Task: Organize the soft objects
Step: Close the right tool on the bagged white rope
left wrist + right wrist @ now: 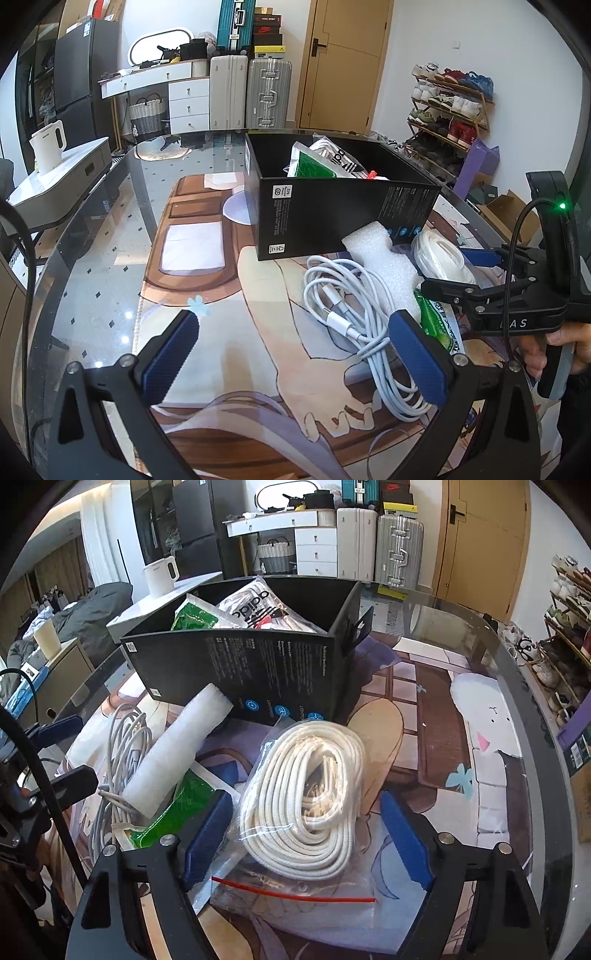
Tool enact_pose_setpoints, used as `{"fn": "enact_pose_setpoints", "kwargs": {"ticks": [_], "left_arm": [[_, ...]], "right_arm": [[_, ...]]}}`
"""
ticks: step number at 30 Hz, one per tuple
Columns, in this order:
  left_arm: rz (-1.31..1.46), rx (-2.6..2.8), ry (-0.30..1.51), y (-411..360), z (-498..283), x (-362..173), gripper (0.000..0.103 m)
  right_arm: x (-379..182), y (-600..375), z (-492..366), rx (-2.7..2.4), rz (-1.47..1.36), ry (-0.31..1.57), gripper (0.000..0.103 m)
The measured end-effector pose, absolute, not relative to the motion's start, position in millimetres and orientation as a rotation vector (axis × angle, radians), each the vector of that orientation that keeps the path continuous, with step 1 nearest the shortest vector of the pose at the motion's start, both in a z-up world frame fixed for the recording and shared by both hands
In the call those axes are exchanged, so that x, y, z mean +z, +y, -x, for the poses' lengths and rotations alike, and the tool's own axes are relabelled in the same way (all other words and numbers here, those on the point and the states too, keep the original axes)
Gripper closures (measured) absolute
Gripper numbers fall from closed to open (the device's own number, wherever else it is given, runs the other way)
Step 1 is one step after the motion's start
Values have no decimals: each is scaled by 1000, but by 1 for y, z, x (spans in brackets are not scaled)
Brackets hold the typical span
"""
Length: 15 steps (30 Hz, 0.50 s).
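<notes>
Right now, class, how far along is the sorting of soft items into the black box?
Done: a green packet and an adidas bag lie in the black box. In hand: nothing yet; the open right gripper straddles the bagged white rope. Left: rope, foam piece, white cable, another green packet. The left gripper is open.

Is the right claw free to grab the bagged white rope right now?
Probably yes. The right claw is open with the bagged white rope lying between its fingers, nothing on top; the foam roll sits off to the left.
</notes>
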<state>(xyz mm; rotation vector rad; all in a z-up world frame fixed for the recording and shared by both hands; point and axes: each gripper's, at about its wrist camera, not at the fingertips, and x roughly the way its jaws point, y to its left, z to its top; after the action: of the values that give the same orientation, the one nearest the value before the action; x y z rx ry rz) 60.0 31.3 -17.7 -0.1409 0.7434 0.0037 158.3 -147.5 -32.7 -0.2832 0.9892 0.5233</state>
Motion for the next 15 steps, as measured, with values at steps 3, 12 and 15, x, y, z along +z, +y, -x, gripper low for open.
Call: {"fn": "enact_pose_setpoints", "kwargs": {"ticks": [3, 12, 15], "left_arm": [[139, 5, 744, 30, -61, -18, 0], [139, 1, 747, 31, -61, -18, 0], [136, 2, 750, 30, -61, -18, 0]], "right_arm": [[-32, -149, -157, 516, 281, 981, 24], [-27, -160, -143, 490, 251, 939, 54], [-26, -163, -138, 483, 253, 929, 57]]}}
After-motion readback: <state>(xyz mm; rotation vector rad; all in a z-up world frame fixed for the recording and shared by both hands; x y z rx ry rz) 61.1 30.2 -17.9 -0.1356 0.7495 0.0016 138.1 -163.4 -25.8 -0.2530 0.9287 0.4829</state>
